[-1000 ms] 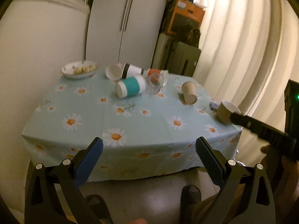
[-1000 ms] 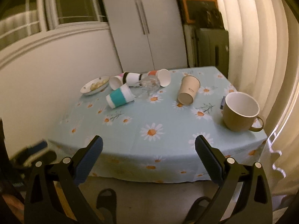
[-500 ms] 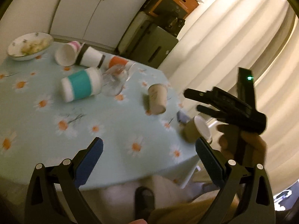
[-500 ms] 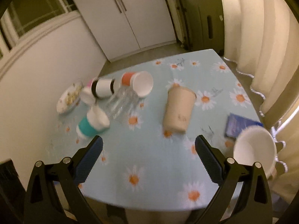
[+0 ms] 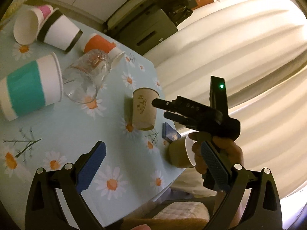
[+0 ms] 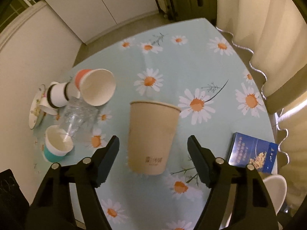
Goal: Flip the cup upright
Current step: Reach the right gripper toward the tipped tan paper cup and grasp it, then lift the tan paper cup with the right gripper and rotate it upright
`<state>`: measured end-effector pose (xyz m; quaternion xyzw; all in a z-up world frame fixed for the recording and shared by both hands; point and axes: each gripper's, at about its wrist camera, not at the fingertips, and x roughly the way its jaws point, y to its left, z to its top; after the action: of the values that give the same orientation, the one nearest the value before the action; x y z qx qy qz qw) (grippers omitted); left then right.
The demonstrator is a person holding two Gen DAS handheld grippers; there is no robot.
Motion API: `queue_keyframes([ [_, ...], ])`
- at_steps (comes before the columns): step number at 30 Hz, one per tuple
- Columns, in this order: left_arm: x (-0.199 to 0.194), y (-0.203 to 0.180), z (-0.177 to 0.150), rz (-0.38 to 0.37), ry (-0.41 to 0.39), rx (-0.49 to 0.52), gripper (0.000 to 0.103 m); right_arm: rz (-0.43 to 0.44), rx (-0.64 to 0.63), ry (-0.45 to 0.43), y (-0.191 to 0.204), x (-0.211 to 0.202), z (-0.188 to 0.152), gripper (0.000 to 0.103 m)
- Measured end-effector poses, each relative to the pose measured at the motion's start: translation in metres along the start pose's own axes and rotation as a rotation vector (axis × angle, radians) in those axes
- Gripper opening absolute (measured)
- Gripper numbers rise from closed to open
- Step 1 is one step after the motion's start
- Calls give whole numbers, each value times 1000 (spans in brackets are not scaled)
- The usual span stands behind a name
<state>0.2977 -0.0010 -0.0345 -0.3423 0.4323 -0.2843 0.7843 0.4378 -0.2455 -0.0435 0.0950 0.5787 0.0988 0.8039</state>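
Observation:
A tan paper cup lies on its side on the daisy tablecloth, its rim pointing away from me. My right gripper is open, with a finger on each side of the cup's base end, not touching it. In the left wrist view the same cup lies mid-table and the right gripper hovers just over it. My left gripper is open and empty above the table's near edge.
Several other cups lie tipped at the left: a teal-banded one, a clear glass, an orange one, a black-banded one. A blue box and a tan mug sit at the right edge. Curtains hang beyond.
Both grippers moved forward and down over the table. The right gripper came in around the tan paper cup, which now lies between its open fingers.

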Motion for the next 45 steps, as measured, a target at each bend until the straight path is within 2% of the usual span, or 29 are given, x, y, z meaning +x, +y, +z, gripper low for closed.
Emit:
queue_keyframes([
  [4,16,9,13,-22,24,-49,96,7,25,42,-7,17,6,72],
  [9,31,10,19,-24,46,-41,96,9,16,71,-4,29,8,66],
  [12,36,12,22,-13,50,-39,96,30,25,91,-5,34,9,62],
  [19,31,16,20,-6,41,-37,96,78,30,104,-5,27,2,61],
  [25,-6,27,11,26,7,-61,96,161,-8,121,18,12,-20,61],
  [29,-33,35,-1,59,-12,-92,96,229,-63,152,49,4,-42,61],
  [36,-69,47,-28,122,-38,-127,96,284,-138,214,89,4,-81,61],
  [45,-96,67,-56,193,-53,-175,96,261,-202,280,121,21,-119,61],
])
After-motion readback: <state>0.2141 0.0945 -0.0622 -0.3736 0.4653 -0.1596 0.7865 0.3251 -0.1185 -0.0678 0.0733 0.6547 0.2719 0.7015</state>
